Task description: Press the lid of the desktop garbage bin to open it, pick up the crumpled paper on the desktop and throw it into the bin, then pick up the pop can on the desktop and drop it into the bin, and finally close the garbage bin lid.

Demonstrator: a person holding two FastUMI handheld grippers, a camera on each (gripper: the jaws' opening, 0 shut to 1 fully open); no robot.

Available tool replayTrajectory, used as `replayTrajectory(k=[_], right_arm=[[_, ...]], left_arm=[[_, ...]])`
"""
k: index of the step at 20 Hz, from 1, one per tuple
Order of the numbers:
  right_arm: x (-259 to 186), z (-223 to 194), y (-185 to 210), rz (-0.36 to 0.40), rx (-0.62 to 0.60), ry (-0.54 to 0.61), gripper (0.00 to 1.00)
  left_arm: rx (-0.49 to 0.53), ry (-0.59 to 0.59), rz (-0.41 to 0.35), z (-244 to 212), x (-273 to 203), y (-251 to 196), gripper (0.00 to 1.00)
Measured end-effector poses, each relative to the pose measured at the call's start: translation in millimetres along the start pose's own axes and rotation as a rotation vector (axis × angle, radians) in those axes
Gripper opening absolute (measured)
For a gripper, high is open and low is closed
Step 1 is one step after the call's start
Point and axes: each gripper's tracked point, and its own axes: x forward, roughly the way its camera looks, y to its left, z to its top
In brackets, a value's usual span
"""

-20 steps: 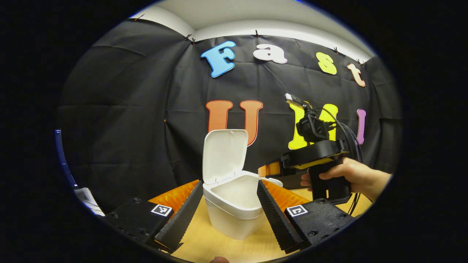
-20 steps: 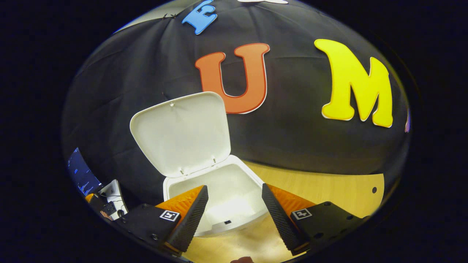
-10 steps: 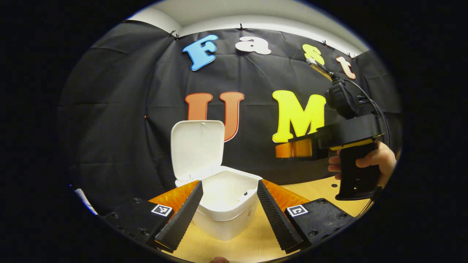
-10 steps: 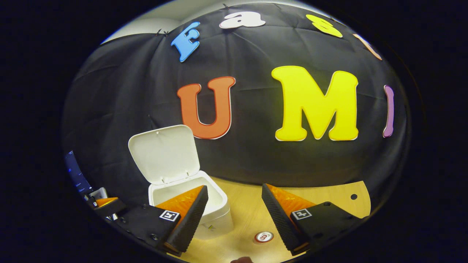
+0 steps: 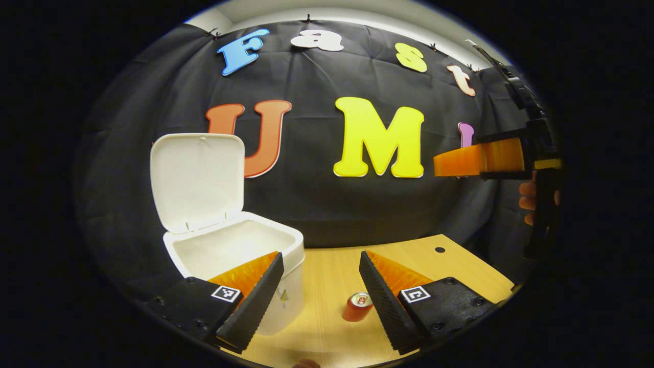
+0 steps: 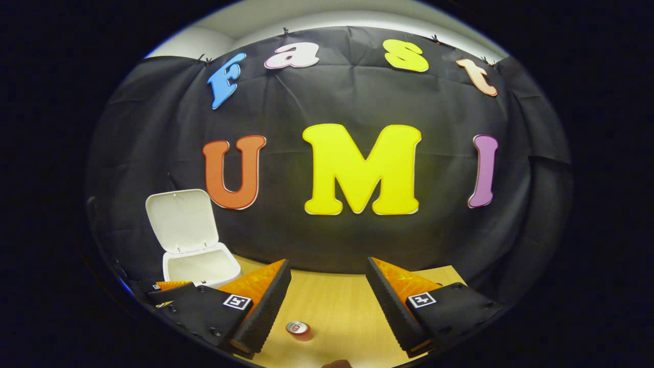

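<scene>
Left gripper view: wooden desktop [image 5: 327, 271] against black cloth wall [image 5: 317, 204], both grippers spread wide, nothing held.

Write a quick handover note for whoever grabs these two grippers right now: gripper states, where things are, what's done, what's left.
Left gripper: open, holding nothing, above the table with the bin to one side.
Right gripper: open, holding nothing, raised above the table.
Bin: on the table, lid standing open.
Can: upright on the table, between the right gripper's fingers in its view, not gripped.
Done: lid opened. No crumpled paper visible on the table; bin contents cannot be made out.
Left: pick up the can, drop it in the bin, close the lid.
</scene>
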Motion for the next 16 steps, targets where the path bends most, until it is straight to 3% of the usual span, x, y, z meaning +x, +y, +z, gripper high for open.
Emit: replayTrajectory(k=[8,16], right_arm=[[-23,-19,-76,-0.130,-0.016,0.011,0.95],[-27,-38,-91,-0.153,-0.018,0.057,0.95]], left_arm=[[0.016,0.173,-0.092,-66,59,-53,0.98],[-0.007,0.379,-0.083,-142,100,-70,0.98]])
